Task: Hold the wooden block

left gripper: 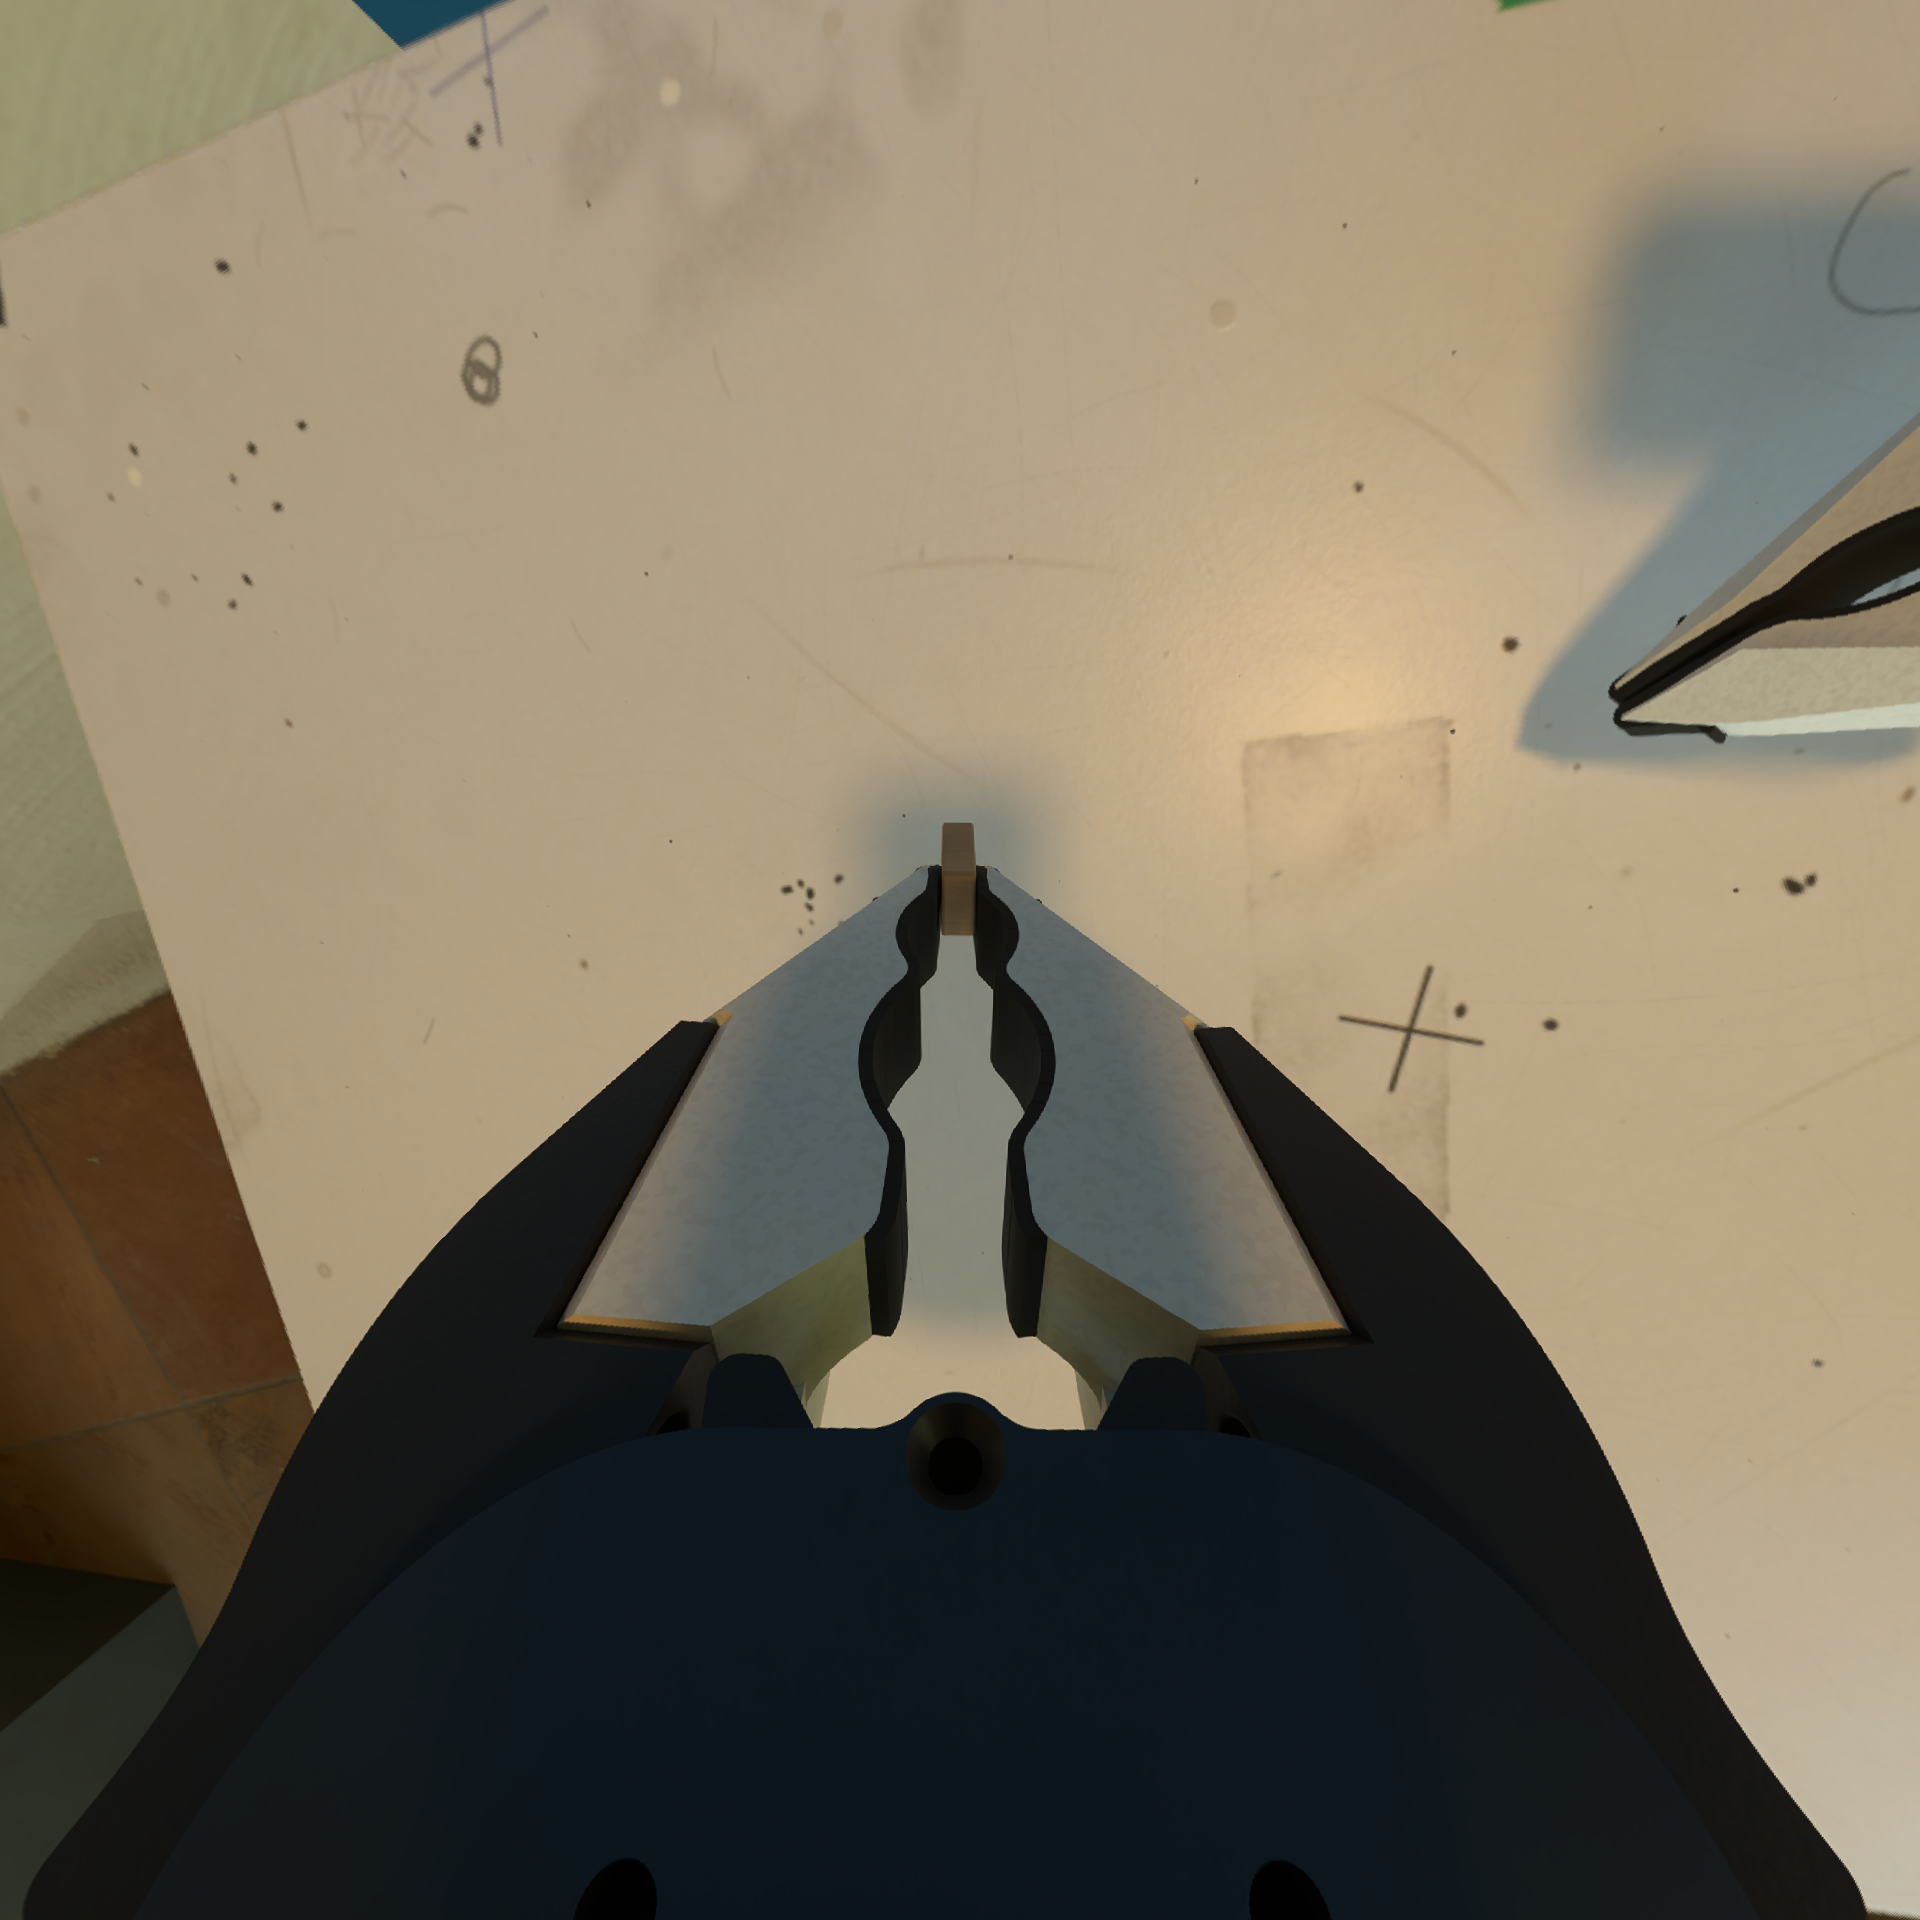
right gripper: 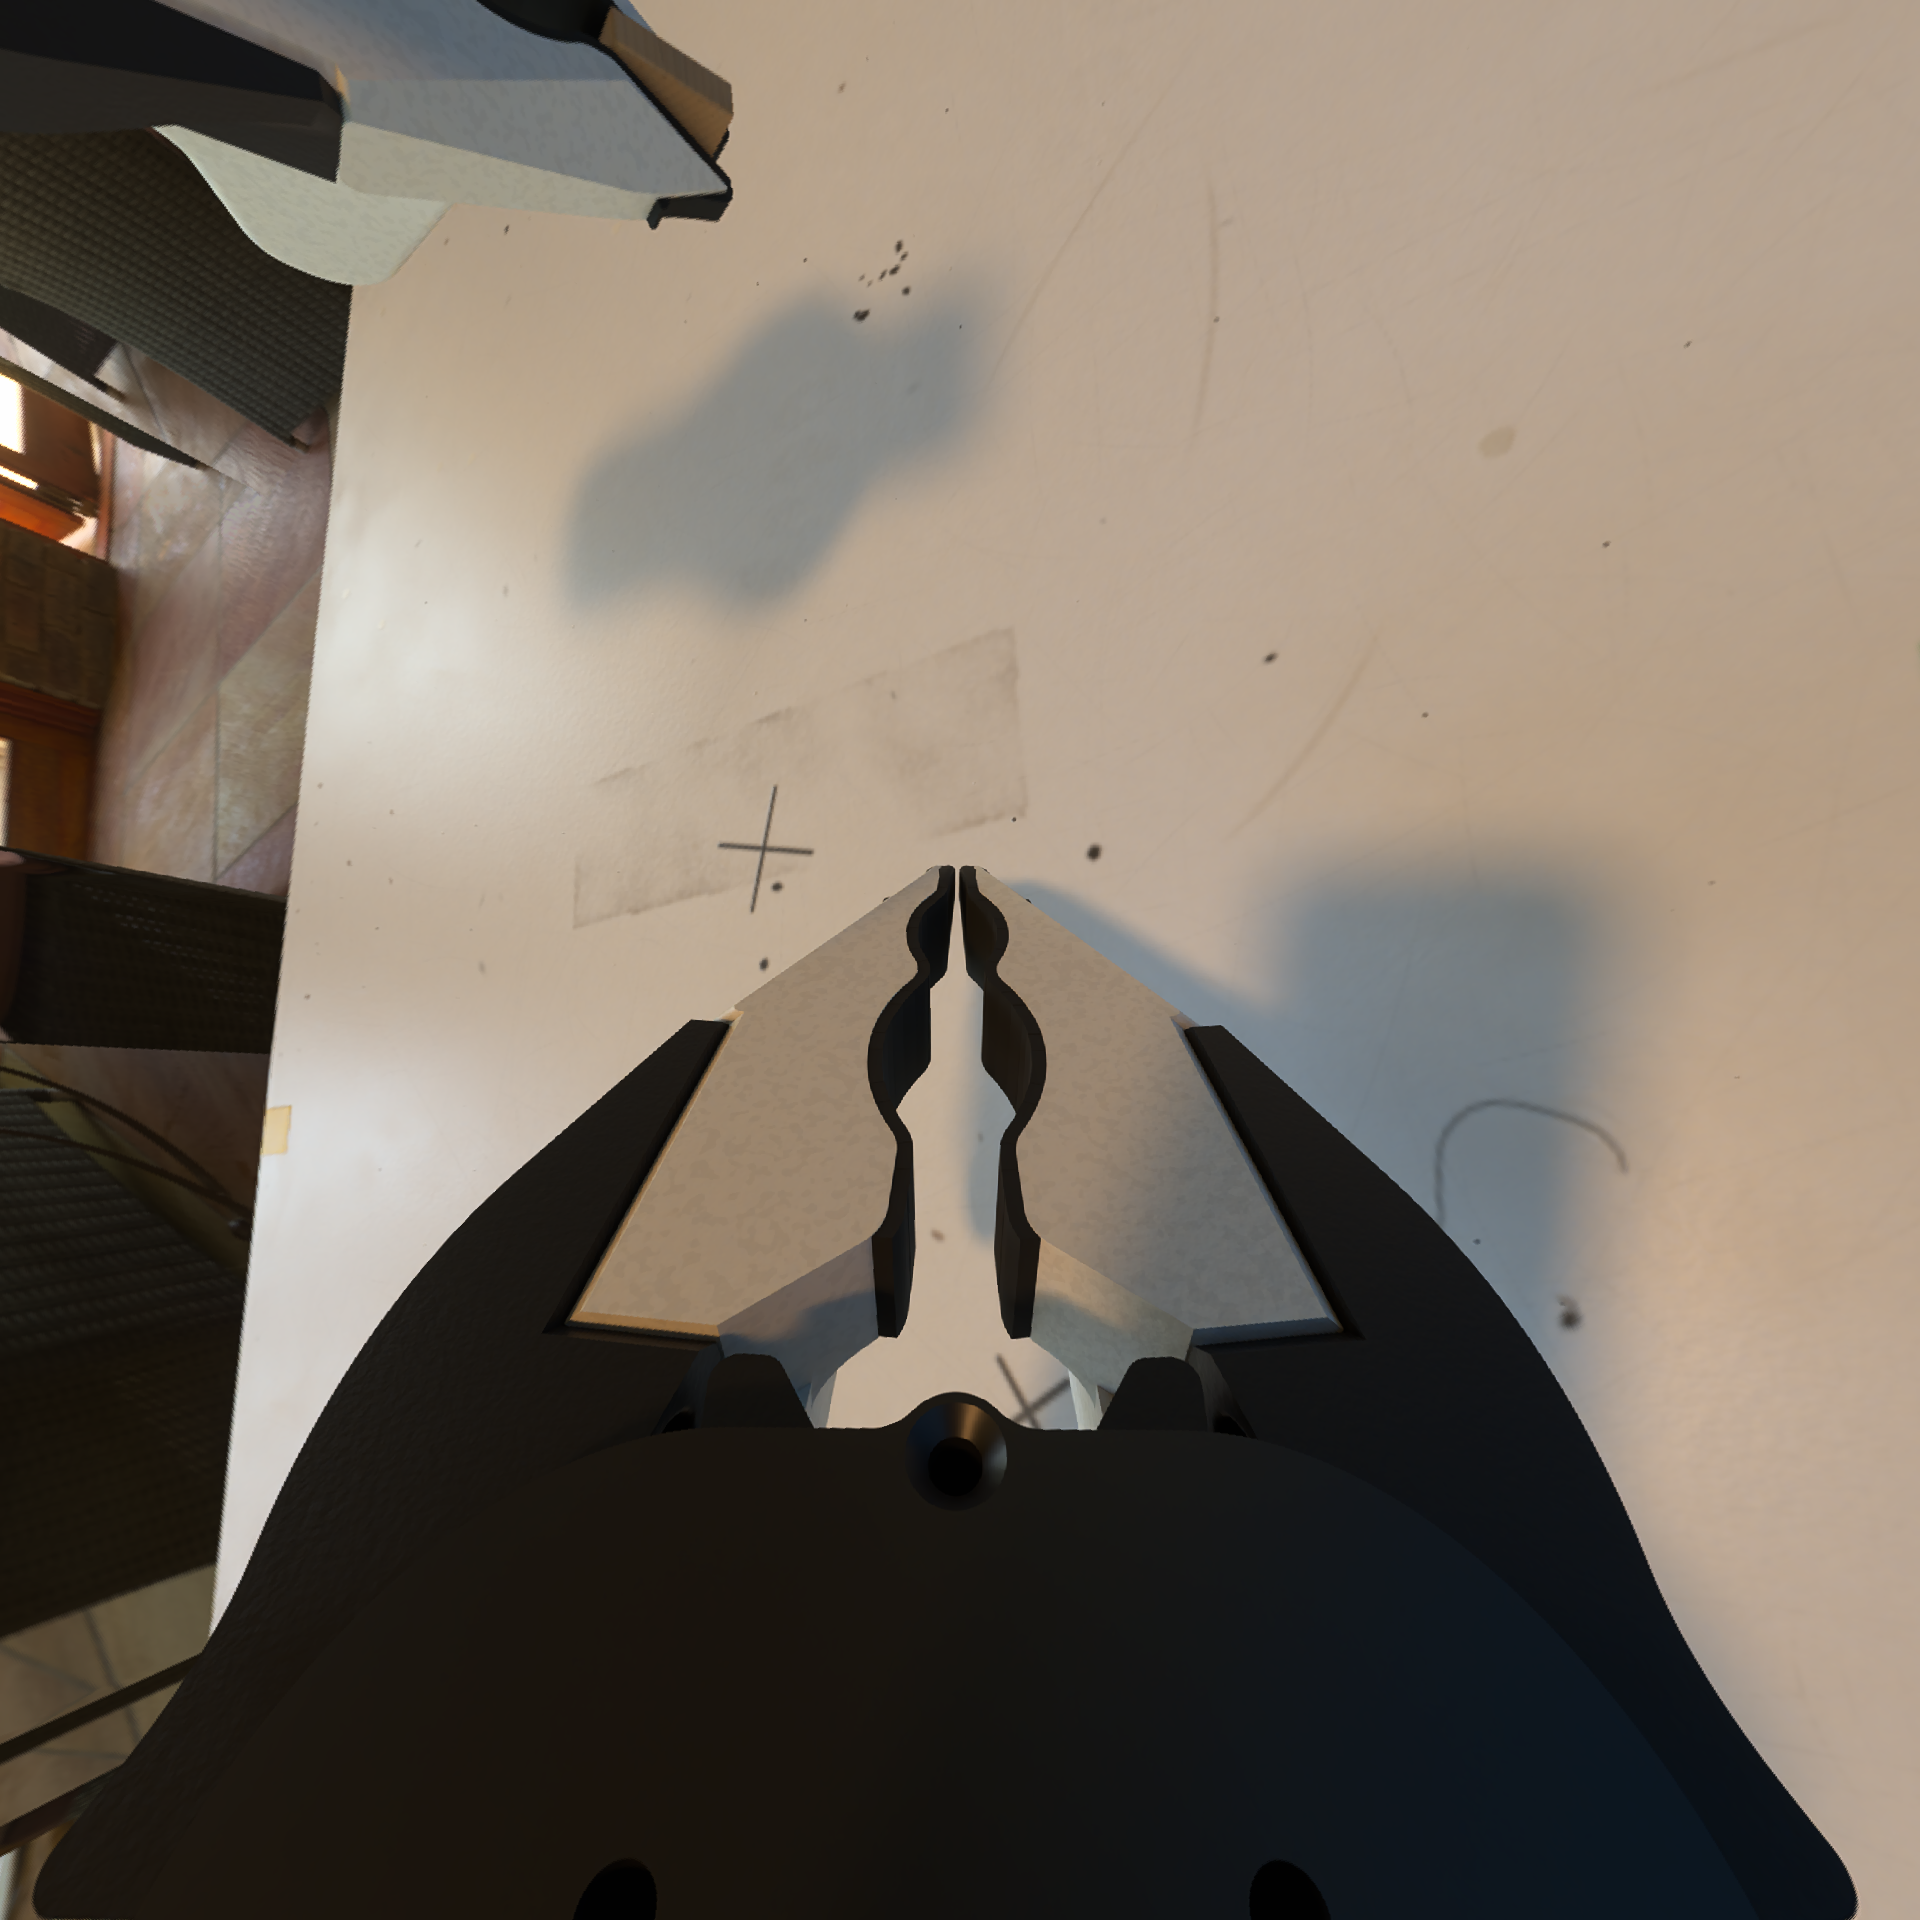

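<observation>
A thin tan wooden block (left gripper: 957, 878) stands pinched between the tips of my left gripper (left gripper: 957, 896), above the pale tabletop (left gripper: 1039, 416); its top pokes out past the fingertips. In the right wrist view the left gripper (right gripper: 686, 156) shows at the top left, with the block's brown edge (right gripper: 670, 83) between its fingers. My right gripper (right gripper: 956, 873) is shut and empty, fingertips together above the table. It also shows at the right edge of the left wrist view (left gripper: 1662, 696), apart from the block.
The tabletop carries pen crosses (left gripper: 1410, 1029) (right gripper: 766, 849), a faded rectangular patch (left gripper: 1351, 935) (right gripper: 810, 769), scratches and dark specks. The table's left edge (left gripper: 156, 935) (right gripper: 301, 831) drops to a tiled floor (left gripper: 104, 1247); dark furniture (right gripper: 135, 956) stands beyond it.
</observation>
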Robot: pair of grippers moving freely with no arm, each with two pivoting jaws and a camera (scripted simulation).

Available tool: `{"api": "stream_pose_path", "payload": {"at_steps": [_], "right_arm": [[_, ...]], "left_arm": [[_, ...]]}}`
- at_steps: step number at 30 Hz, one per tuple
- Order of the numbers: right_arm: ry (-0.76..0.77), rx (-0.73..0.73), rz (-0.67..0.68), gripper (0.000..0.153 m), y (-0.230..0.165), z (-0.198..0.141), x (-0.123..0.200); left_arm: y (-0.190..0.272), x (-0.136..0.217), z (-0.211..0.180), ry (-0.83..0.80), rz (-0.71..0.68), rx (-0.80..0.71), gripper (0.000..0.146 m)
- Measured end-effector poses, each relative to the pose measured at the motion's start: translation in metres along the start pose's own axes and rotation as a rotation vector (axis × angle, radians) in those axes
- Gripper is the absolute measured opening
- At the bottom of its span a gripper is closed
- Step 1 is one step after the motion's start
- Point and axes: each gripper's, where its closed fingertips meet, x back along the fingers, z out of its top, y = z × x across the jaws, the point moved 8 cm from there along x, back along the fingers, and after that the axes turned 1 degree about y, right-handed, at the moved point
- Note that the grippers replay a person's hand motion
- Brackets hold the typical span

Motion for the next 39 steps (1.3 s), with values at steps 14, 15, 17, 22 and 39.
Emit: {"api": "stream_pose_path", "payload": {"at_steps": [14,15,17,22,39], "right_arm": [[0.077,-0.215,0.057,0.001,0.003,-0.009,-0.011],[0.084,-0.237,0.067,0.000,0.003,-0.010,-0.012],[0.101,-0.269,0.080,0.001,0.005,-0.012,-0.012],[0.163,-0.340,0.062,0.001,0.011,-0.013,-0.011],[0.178,-0.386,-0.010,0.001,0.016,-0.008,-0.015]], "left_arm": [[0.009,0.006,0.000,0.165,0.190,-0.072,0.005],[0.010,0.006,0.000,0.175,0.208,-0.079,0.005],[0.012,0.007,0.000,0.197,0.233,-0.094,0.005],[0.015,0.007,-0.001,0.242,0.275,-0.115,0.005],[0.027,0.014,0.000,0.336,0.366,-0.195,0.005]]}}
